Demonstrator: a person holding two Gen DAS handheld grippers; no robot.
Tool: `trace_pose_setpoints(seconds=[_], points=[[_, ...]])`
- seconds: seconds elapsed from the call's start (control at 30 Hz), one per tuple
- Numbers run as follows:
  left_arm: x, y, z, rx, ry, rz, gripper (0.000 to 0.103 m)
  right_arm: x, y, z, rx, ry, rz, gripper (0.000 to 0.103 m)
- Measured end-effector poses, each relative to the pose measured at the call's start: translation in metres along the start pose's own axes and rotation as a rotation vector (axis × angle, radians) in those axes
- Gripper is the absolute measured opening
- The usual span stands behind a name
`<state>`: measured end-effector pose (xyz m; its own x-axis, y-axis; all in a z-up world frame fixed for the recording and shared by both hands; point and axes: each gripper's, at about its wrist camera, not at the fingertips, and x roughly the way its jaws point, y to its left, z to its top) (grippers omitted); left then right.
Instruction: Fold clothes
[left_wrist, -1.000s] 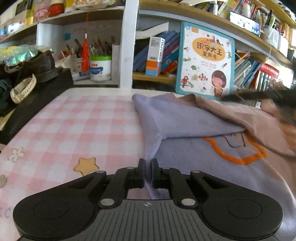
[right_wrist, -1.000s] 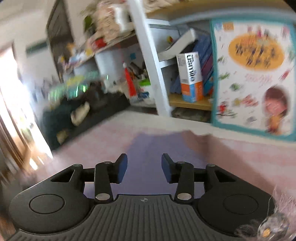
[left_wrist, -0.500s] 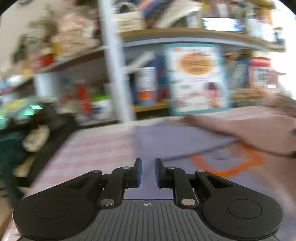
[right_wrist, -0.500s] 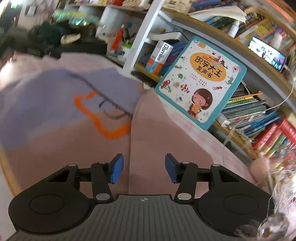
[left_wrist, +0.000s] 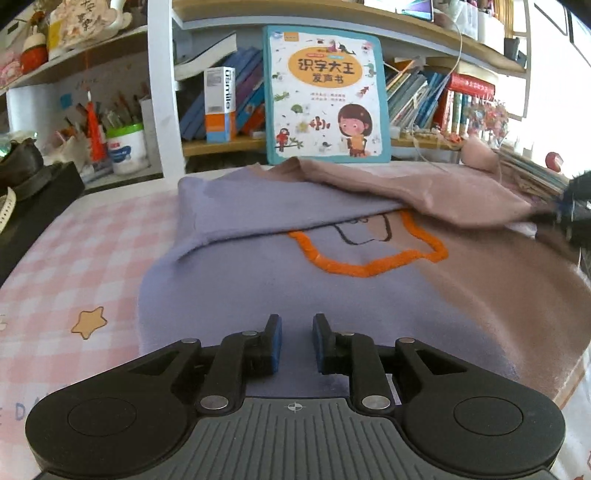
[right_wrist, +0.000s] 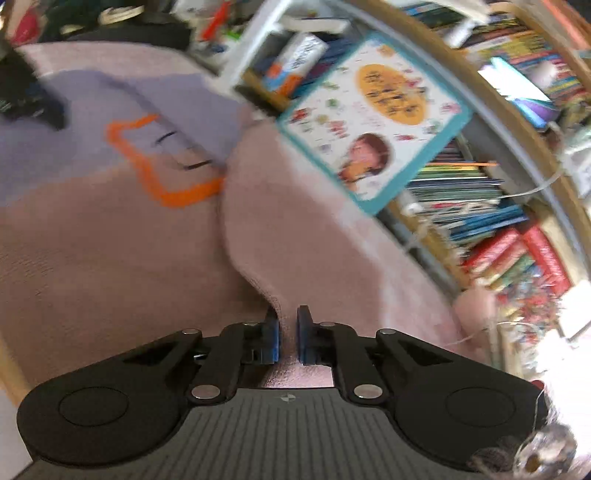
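A lilac and dusty-pink sweater (left_wrist: 258, 280) lies spread on the pink checked tablecloth (left_wrist: 85, 236), just in front of the picture book (left_wrist: 327, 94) that leans upright against the bookshelf (left_wrist: 332, 22). The lilac sleeve (left_wrist: 266, 210) is folded in across the chest nearest the book, and the pink sleeve (right_wrist: 295, 236) lies over it from the other side, both partly covering the orange outline (left_wrist: 369, 258) stitched on the front. The left gripper (left_wrist: 296, 343) hovers over the sweater's lilac lower part, at the end farthest from the book, its blue-padded fingers (left_wrist: 275, 347) a narrow way apart with nothing between them. The right gripper (right_wrist: 287, 338) sits at the pink sleeve's near end, to the side of the book, its fingers nearly together with a ridge of pink cloth rising between them, so it grips the sleeve; that view is blurred. A yellow star (left_wrist: 88, 322) is printed on the tablecloth beside the sweater's lilac edge, and a white tub (left_wrist: 123, 147) of pens stands on the shelf well to the side of the book
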<state>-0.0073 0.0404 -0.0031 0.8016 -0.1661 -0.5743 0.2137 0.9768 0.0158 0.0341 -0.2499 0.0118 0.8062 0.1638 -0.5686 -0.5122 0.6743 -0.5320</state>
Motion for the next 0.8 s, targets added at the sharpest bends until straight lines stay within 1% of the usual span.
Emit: trace_pose_setpoints(seconds=[0.1,0.23,0.3,0.37,0.4,0.43,0.5,0.53,0.6,0.63,0.7,0.73,0.8], points=[[0.003,0.004,-0.003,-0.016,0.016,0.004,0.021,0.015,-0.038,0.007,0.033,0.011,-0.082,0.008],[0.003,0.003,-0.004,-0.013,0.017,0.012,0.021,0.06,-0.085,0.01,0.03,0.088,-0.204,0.008],[0.003,0.002,-0.004,-0.011,0.018,0.016,0.021,0.09,-0.105,0.01,0.024,0.133,-0.265,0.01],[0.003,0.001,-0.004,-0.009,0.019,0.02,0.021,0.118,-0.122,0.009,0.017,0.175,-0.333,0.018],[0.003,0.001,-0.004,-0.008,0.02,0.021,0.021,0.129,-0.128,0.008,0.015,0.19,-0.366,0.029],[0.003,0.002,-0.003,-0.007,0.022,0.022,0.021,0.133,-0.131,0.007,0.017,0.189,-0.389,0.036],[0.003,0.002,-0.003,-0.002,0.024,0.023,0.021,0.137,-0.135,0.007,0.026,0.172,-0.425,0.038],[0.004,0.002,-0.002,0.001,0.025,0.024,0.021,0.135,-0.134,0.007,0.029,0.15,-0.444,0.038],[0.005,0.001,-0.001,0.008,0.03,0.026,0.021,0.123,-0.126,0.007,0.034,0.088,-0.483,0.043],[0.005,0.0,0.002,0.017,0.039,0.03,0.021,0.116,-0.121,0.006,0.051,0.06,-0.478,0.044],[0.006,-0.003,0.008,0.043,0.045,0.041,0.021,0.098,-0.11,0.004,0.106,0.008,-0.432,0.044],[0.004,-0.008,0.013,0.068,0.027,0.039,0.021,0.089,-0.104,0.003,0.15,-0.013,-0.376,0.044],[0.003,-0.019,0.026,0.105,-0.008,0.009,0.021,0.074,-0.092,0.001,0.256,-0.045,-0.217,0.044]])
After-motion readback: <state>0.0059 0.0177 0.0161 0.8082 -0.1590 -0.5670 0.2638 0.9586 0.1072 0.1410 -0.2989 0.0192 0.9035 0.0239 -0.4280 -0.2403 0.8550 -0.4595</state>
